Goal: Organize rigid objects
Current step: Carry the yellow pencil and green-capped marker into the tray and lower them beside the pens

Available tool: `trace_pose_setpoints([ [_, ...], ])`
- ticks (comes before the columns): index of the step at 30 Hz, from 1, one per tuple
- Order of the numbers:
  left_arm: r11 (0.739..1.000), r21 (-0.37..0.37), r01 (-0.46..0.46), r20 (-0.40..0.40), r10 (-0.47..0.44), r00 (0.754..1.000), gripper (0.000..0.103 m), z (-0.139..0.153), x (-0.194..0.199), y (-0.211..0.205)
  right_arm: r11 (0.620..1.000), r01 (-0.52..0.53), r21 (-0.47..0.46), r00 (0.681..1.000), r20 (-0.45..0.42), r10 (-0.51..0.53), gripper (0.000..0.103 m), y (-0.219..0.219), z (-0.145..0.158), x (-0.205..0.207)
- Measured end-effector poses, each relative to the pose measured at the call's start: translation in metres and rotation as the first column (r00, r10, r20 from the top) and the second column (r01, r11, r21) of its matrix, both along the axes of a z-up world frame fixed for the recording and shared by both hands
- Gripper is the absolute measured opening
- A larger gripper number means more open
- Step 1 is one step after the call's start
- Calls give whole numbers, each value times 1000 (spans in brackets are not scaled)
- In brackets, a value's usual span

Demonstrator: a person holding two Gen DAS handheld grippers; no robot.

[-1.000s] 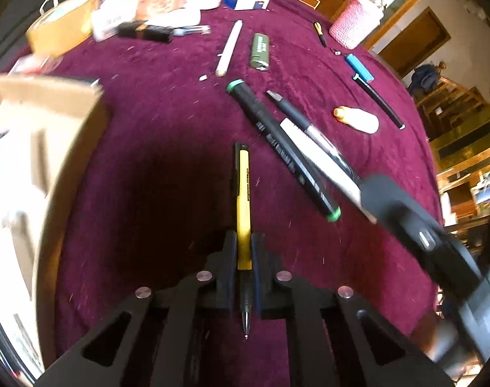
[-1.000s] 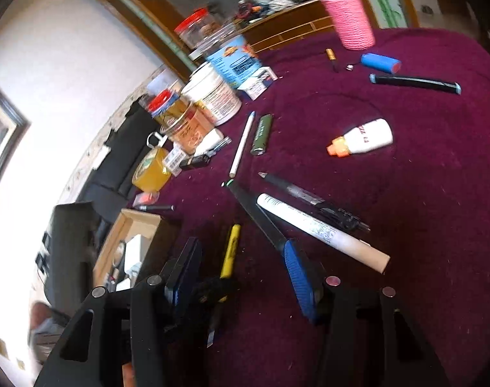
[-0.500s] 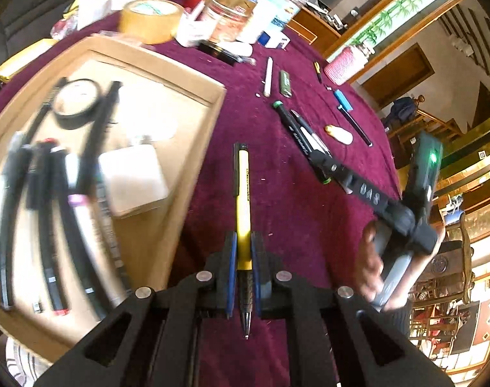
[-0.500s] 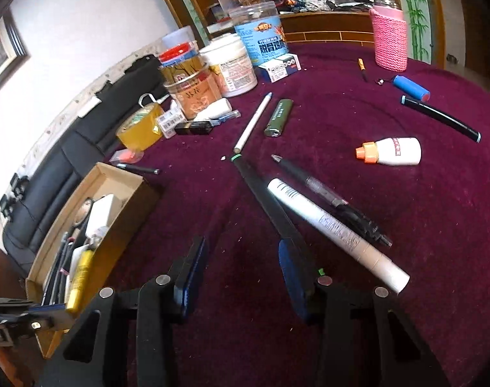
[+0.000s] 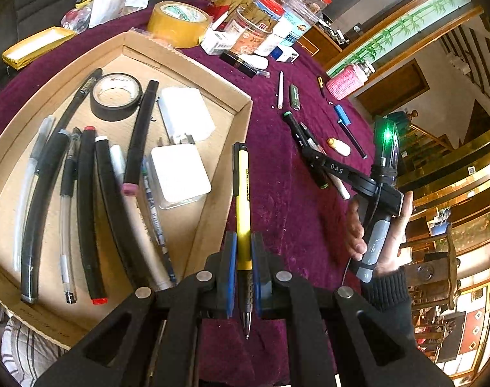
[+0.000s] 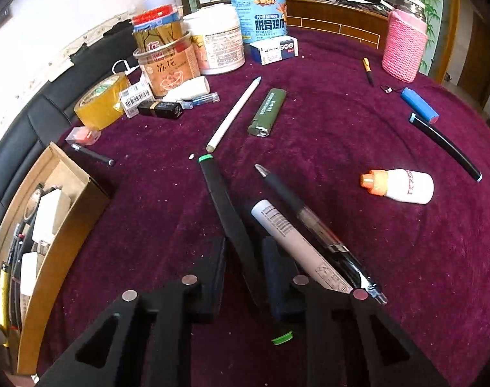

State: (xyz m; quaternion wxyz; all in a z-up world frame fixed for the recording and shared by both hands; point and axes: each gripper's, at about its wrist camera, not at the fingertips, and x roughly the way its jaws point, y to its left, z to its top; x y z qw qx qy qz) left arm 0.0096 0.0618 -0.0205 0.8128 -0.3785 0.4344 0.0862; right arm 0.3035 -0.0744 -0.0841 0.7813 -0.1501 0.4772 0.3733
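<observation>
The yellow pen [image 5: 243, 200] is clenched between the blue-padded fingers [image 5: 231, 274] of the left gripper [image 5: 243, 274], its tip pointing back toward the camera and its black clip end reaching forward over the right-hand edge of the cardboard box [image 5: 212, 213]. To the left of those fingers the box holds a row of markers and pens, a roll of black tape [image 5: 116, 96] and two white blocks.

The right gripper [image 6: 245, 271] is closing its fingers [image 6: 212, 274] around a black marker [image 6: 227, 213] with green ends that lies on the purple cloth of the counter [image 6: 374, 274]; the marker sits between them, and contact cannot be told. Just right of those fingers lie a white marker [image 6: 296, 242] and a black gel pen [image 6: 312, 225], touching each other. Farther right is a small white bottle [image 6: 403, 185] with an orange cap. Ahead lie a white stylus [image 6: 233, 114] and a green lighter [image 6: 267, 111].
</observation>
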Motion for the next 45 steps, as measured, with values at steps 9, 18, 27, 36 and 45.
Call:
trace_pose_setpoints([
  [9, 1000, -2, -16, 7, 16, 1000, 8, 3, -12, 4, 1000, 13, -16, 1000, -13, -13, 15, -1, -1, -32],
  [18, 997, 11, -79, -6, 79, 997, 8, 2, -29, 27, 998, 59, 15, 997, -42, -58, 15, -23, 2, -84],
  [27, 987, 27, -160, -20, 161, 987, 8, 2, -57, 58, 977, -8, 213, 986, -161, 44, 16, -7, 44, -155],
  [36, 980, 25, -196, -36, 196, 980, 8, -5, -71, 79, 957, -133, 257, 969, -170, 180, 16, 41, 62, -216],
  [45, 982, 22, -190, -58, 191, 980, 8, -18, -77, 89, 963, -195, 188, 952, -201, 232, 16, 85, 39, -248],
])
